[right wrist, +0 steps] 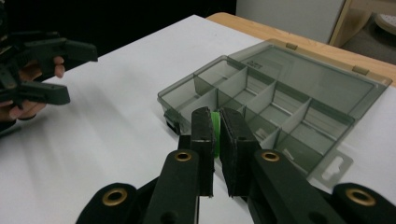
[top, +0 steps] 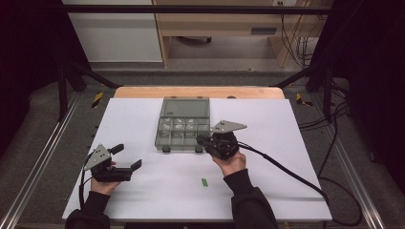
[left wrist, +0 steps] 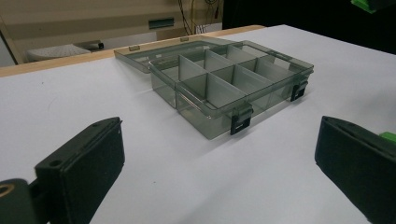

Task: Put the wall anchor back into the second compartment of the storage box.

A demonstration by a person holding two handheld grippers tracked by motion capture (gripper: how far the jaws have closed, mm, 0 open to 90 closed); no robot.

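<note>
My right claw [right wrist: 216, 126] pinches a green piece [right wrist: 214, 133] near the box's [top: 184, 125] five o'clock corner; left claw [top: 125, 157] gapes empty.

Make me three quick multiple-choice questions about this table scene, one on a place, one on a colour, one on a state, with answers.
1. Where is the loose green piece on the table?
A. inside the box
B. on the white surface near the person
C. on the lid

2. What colour is the compartment box?
A. smoky grey
B. red
C. white

3. How is the right hand-held gripper?
A. wide open
B. shut on a small green piece
C. lying on the table

Answers: B, it lies between the forearms; A, its see-through walls are grey; B, green shows between the pads.
</note>
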